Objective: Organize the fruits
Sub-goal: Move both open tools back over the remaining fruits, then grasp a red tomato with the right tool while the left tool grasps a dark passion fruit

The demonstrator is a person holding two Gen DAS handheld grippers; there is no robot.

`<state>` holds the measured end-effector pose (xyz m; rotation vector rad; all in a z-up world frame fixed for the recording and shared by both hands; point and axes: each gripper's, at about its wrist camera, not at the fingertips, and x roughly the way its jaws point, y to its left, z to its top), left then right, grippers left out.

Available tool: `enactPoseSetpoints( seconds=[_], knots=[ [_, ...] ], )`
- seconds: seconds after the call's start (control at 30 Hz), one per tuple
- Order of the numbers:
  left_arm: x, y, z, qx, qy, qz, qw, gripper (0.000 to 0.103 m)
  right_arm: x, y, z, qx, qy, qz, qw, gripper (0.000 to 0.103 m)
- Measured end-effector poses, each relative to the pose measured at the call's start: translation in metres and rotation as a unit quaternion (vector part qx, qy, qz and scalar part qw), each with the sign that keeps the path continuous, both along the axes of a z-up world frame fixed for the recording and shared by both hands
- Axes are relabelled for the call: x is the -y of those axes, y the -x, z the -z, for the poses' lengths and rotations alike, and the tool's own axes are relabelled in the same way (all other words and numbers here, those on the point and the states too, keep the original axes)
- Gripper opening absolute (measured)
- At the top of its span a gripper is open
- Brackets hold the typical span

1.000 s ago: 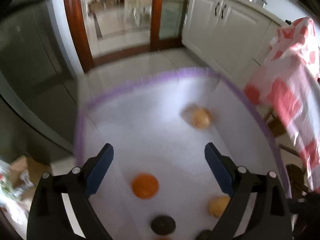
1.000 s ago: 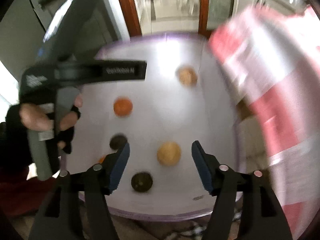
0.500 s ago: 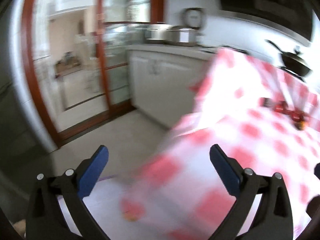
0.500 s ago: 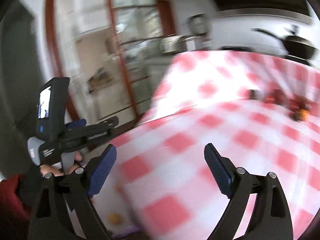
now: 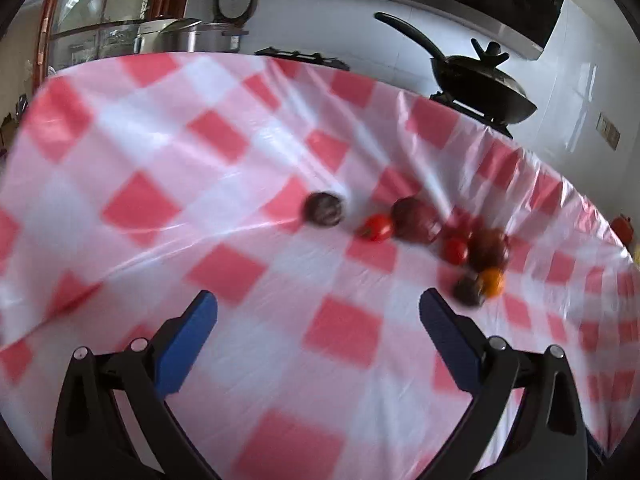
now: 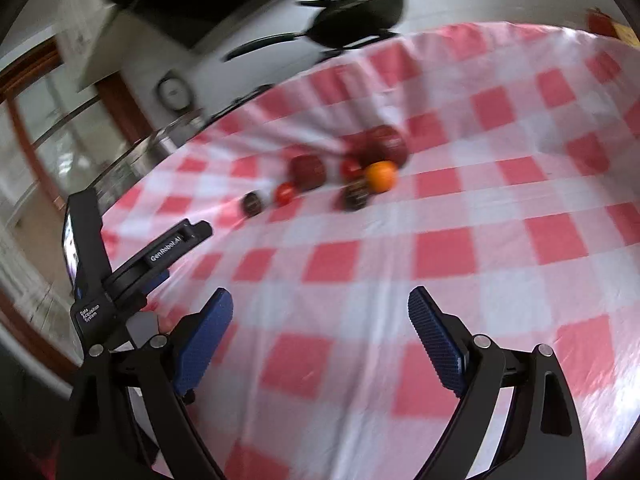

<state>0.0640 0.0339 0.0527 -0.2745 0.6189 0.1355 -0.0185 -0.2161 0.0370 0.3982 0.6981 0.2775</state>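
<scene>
Red-and-white checked tablecloth (image 5: 248, 184) now in both wrist views, where a second ago a white, purple-rimmed tray with loose fruit. Swung away from that tray and up toward the table; EARLIER fruit apparently dropped there, next pieces now targeted. Left gripper (image 5: 318, 316) spread wide, nothing between the blue pads (image 5: 188, 340). Right gripper (image 6: 320, 316) likewise released and empty, wider than a second ago. Remaining fruit clustered at the far side of the cloth: dark round fruit (image 5: 324, 209) leftmost, small red tomato (image 5: 378, 227) just beside a larger dark red fruit (image 5: 416, 220), an orange (image 6: 381, 176) touching a dark fruit (image 6: 356, 197) at the near edge of the group. All well beyond both sets of pads. Black pan (image 5: 480, 80) on the stove behind. Likely next: reach farther in, each gripper onto one piece. Some blur, so exact fruit kinds uncertain.
</scene>
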Motion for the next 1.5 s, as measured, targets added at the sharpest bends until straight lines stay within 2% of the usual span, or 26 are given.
enactPoseSetpoints(
  seconds=[0.17,0.3,0.33,0.43,0.53,0.6,0.7,0.8,0.9,1.03,1.13,1.2,1.33,1.43,1.5],
  knots=[
    [0.012,-0.04,0.003,0.025,0.015,-0.02,0.9994,0.101,0.02,-0.054,0.02,-0.032,0.021,0.03,0.999,0.087],
    [0.004,-0.048,0.006,0.049,0.052,-0.008,0.9974,0.101,0.024,-0.083,0.028,-0.043,0.036,0.049,0.997,0.087],
    [0.001,-0.05,0.012,0.043,0.06,0.001,0.9973,0.101,0.024,-0.094,0.029,-0.043,0.035,0.053,0.997,0.086],
    [-0.016,-0.049,0.018,0.043,0.104,0.0,0.9937,0.101,0.019,-0.124,0.03,-0.046,0.038,0.058,0.997,0.077],
    [-0.028,-0.052,0.024,0.036,0.135,-0.014,0.9901,0.101,0.003,-0.158,0.025,-0.035,0.03,0.022,0.999,0.071],
    [-0.034,-0.052,0.027,0.035,0.148,-0.025,0.9881,0.101,-0.012,-0.173,0.019,-0.02,0.05,0.0,0.999,0.063],
    [-0.04,-0.049,0.028,0.038,0.152,-0.044,0.9866,0.101,-0.042,-0.196,0.007,0.009,0.096,-0.051,0.994,0.055],
    [-0.044,-0.049,0.031,0.034,0.162,-0.051,0.9849,0.101,-0.067,-0.22,0.009,-0.006,0.15,-0.084,0.985,0.044],
    [-0.046,-0.049,0.032,0.033,0.165,-0.054,0.9843,0.101,-0.077,-0.236,0.016,-0.027,0.199,-0.083,0.976,0.043],
    [-0.046,-0.048,0.032,0.031,0.162,-0.055,0.9849,0.101,-0.082,-0.253,0.027,-0.06,0.224,-0.092,0.968,0.043],
    [-0.047,-0.048,0.032,0.03,0.164,-0.054,0.9846,0.101,-0.086,-0.263,0.028,-0.069,0.248,-0.085,0.962,0.043],
    [-0.047,-0.048,0.033,0.029,0.167,-0.055,0.9841,0.101,-0.087,-0.271,0.03,-0.083,0.254,-0.079,0.96,0.038],
    [-0.048,-0.049,0.033,0.026,0.169,-0.053,0.9839,0.101,-0.097,-0.281,0.041,-0.115,0.282,-0.087,0.949,0.038],
    [-0.048,-0.05,0.033,0.025,0.17,-0.053,0.9837,0.101,-0.092,-0.276,0.043,-0.108,0.264,-0.088,0.954,0.034],
    [-0.047,-0.05,0.034,0.024,0.17,-0.052,0.9838,0.101,-0.088,-0.268,0.038,-0.088,0.262,-0.085,0.957,0.033]
  ],
)
